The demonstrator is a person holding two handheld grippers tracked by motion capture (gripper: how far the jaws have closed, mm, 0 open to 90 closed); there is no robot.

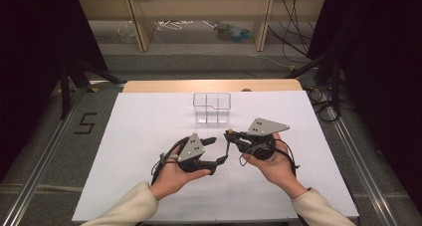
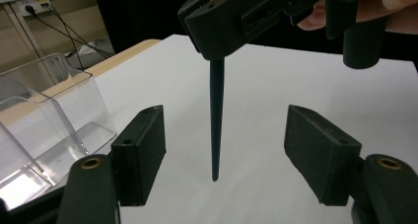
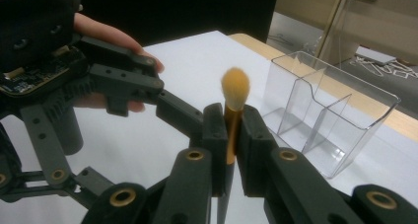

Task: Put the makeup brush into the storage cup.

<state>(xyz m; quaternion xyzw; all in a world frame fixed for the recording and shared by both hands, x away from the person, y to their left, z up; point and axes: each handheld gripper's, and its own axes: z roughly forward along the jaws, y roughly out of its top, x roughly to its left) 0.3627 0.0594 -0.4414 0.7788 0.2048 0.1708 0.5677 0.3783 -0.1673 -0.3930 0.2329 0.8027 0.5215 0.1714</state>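
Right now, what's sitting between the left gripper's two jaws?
The makeup brush's dark handle, hanging tip-down from the shut right gripper, sits between the open left gripper jaws, touching neither pad, as the left gripper view shows.

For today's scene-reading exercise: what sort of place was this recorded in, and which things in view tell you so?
Probably a lab or workshop set up for recording. A table under a white sheet stands between dark curtains, loose cables lie by bare wooden shelving, and a number 5 is taped on the floor.
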